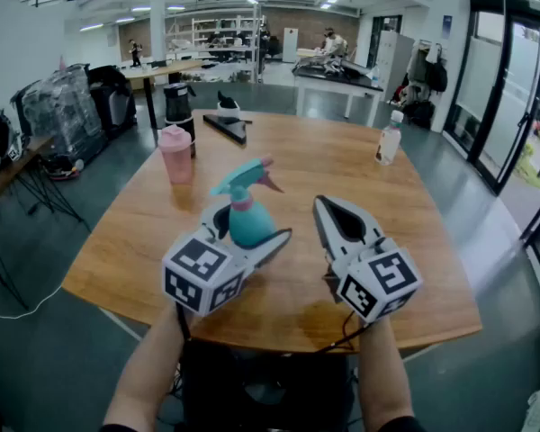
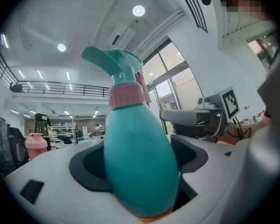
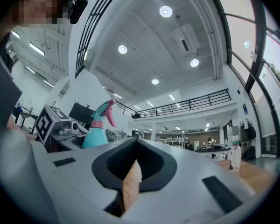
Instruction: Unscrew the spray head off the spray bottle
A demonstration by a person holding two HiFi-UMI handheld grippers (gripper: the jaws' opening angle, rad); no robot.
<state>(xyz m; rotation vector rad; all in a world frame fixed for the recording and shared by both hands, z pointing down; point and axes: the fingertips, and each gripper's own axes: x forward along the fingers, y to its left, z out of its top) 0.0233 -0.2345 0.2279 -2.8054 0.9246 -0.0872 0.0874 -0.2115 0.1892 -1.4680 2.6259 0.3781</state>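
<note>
Upright, spray bottle sits clamped in left tool.

Three cameras round my table.
My head camera looks steeply down on the table. The left gripper camera looks along its jaws, tight against the spray bottle; the right gripper camera tilts slightly upward. All three share the bottle.

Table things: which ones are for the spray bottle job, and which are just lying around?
For the job: spray bottle, spray head, left gripper, right gripper.
Just lying about: pink cup, clear bottle, dark jug.
</note>
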